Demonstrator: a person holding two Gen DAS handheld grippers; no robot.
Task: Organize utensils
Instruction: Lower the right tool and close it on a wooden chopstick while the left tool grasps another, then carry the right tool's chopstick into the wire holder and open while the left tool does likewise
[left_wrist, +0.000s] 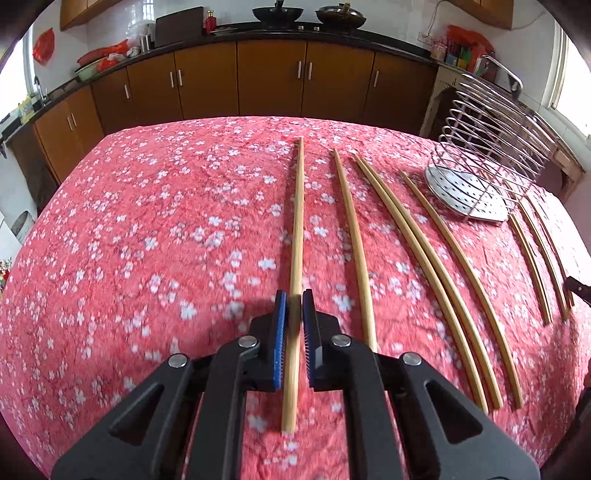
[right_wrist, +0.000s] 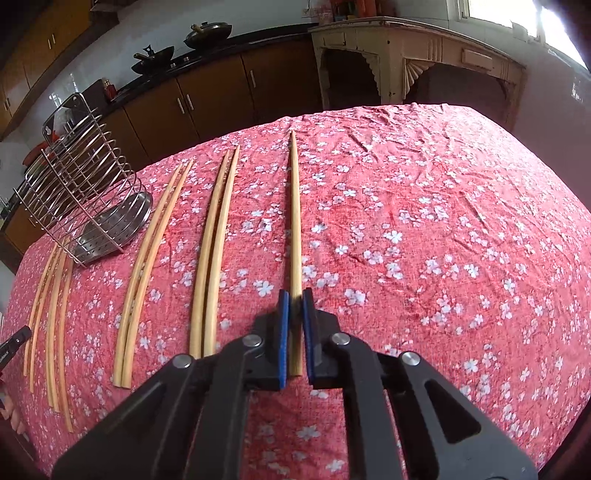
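Observation:
Several bamboo chopsticks lie in a row on the red floral tablecloth (left_wrist: 147, 221). In the left wrist view my left gripper (left_wrist: 294, 299) has its blue pads closed around the leftmost chopstick (left_wrist: 297, 221), which runs between the fingers. In the right wrist view my right gripper (right_wrist: 294, 297) is closed the same way on the rightmost chopstick (right_wrist: 294, 206). A wire utensil holder (left_wrist: 487, 147) with a steel drip tray stands at the far right of the left wrist view; it also shows in the right wrist view (right_wrist: 77, 173) at the left.
More chopsticks lie between the two grippers (left_wrist: 406, 258) (right_wrist: 210, 251) and beside the holder (right_wrist: 51, 314). The table drops off at its far edge (left_wrist: 258, 120). Brown kitchen cabinets (left_wrist: 269, 77) stand behind it.

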